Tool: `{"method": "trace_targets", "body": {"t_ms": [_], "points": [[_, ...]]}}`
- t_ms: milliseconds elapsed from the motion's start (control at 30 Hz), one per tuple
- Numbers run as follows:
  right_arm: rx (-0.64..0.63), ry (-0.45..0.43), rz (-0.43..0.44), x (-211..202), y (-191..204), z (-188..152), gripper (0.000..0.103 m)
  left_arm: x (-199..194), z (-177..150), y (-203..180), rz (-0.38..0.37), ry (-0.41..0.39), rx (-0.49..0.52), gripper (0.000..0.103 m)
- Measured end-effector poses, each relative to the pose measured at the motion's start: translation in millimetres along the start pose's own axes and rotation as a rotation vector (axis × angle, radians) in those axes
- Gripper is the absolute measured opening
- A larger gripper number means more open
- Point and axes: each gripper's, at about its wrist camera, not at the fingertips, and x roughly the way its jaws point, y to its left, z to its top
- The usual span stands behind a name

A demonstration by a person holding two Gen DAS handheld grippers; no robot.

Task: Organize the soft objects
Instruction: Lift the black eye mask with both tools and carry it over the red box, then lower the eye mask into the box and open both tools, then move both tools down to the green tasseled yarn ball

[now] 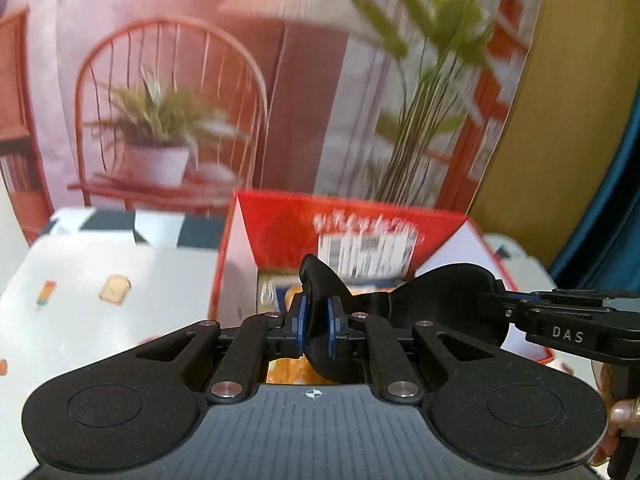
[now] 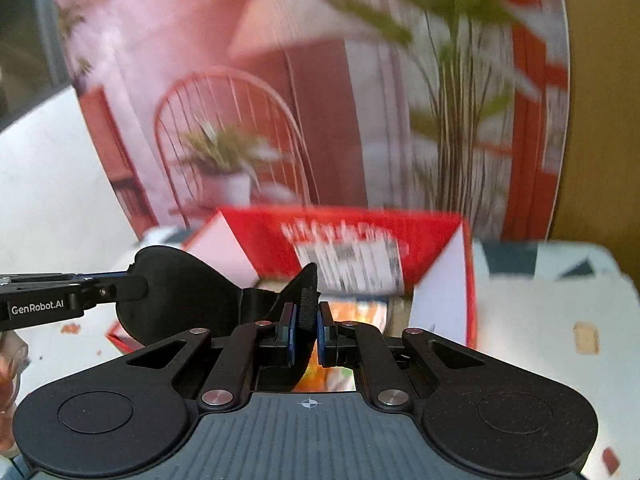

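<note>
Nearest the lens in both wrist views: the left gripper [image 1: 316,322] and the right gripper [image 2: 306,330], each filling the lower half of its frame, jaws pinched together on opposite ends of one black sleep mask [image 1: 444,300]. In the left view the mask's near lobe stands edge-on between the blue pads [image 1: 301,320] at centre frame, while its other lobe spreads flat at right of centre, held by the right gripper entering from the right edge. The right view mirrors this, with a strap end caught at centre. Behind the mask, mid-frame: an open red box [image 1: 280,224] with white flaps, some orange and packaged items inside, not identifiable. It sits on a white patterned surface [image 1: 100,272], lower left of the left view. Background is a blurred printed backdrop. Handling judgement: the mask looks light, thin, padded and limp, and sags between the two grips; likely not fragile, fabric not slippery. Best held at the lobe edges, as now, keeping it stretched so it does not fold.
</note>
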Motion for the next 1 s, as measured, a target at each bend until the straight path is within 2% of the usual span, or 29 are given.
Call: {"method": "trace_targets", "body": {"t_ms": [167, 433, 533, 600, 667, 800, 867, 1000], "points": [[0.045, 0.113, -0.022, 39, -11, -7, 0.009, 34, -5, -4, 0.017, 0.101, 0.041, 0.012], [0.090, 0.175, -0.038, 63, -22, -17, 0.009, 56, -5, -7, 0.022, 0.144, 0.073, 0.012], [0.088, 0.179, -0.049, 65, -24, -19, 0.010, 56, -5, -7, 0.036, 0.136, 0.079, 0.012], [0.077, 0.166, -0.064, 64, -26, -18, 0.013, 54, -4, -6, 0.036, 0.122, 0.093, 0.015], [0.067, 0.150, -0.089, 60, -26, -17, 0.022, 48, -4, -6, 0.043, 0.101, 0.110, 0.020], [0.025, 0.110, -0.116, 48, -21, -14, 0.030, 35, -1, -5, 0.046, 0.070, 0.125, 0.048], [-0.004, 0.091, -0.135, 41, -16, -14, 0.044, 26, -1, -4, 0.046, 0.049, 0.128, 0.048], [-0.052, 0.031, -0.135, 21, -7, -14, 0.061, 5, -5, -2, 0.032, 0.013, 0.136, 0.050]]}}
